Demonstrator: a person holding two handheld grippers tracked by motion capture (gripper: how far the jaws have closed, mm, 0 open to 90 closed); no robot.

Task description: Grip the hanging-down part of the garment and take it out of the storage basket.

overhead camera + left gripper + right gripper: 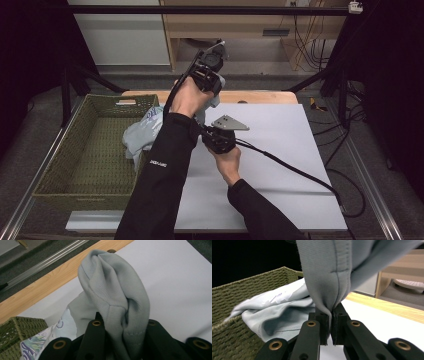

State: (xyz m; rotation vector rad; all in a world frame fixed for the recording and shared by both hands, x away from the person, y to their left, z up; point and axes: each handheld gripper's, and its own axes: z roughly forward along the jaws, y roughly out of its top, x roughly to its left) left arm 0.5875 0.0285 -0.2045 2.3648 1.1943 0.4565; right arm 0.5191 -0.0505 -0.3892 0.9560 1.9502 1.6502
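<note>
A light grey garment with a printed patch hangs over the right rim of a green woven basket and onto the white sheet. My left gripper is raised above the table's far edge, shut on a ribbed fold of the garment; its jaws pinch the cloth from both sides. My right gripper sits lower, by the basket's near right corner. In the right gripper view its jaws are shut on a seamed fold of the garment, which stretches upward from them.
The white sheet covers most of the wooden table. The basket stands along the left side. A black cable trails from the right gripper across the sheet. Behind the table are a wooden shelf and a dark frame.
</note>
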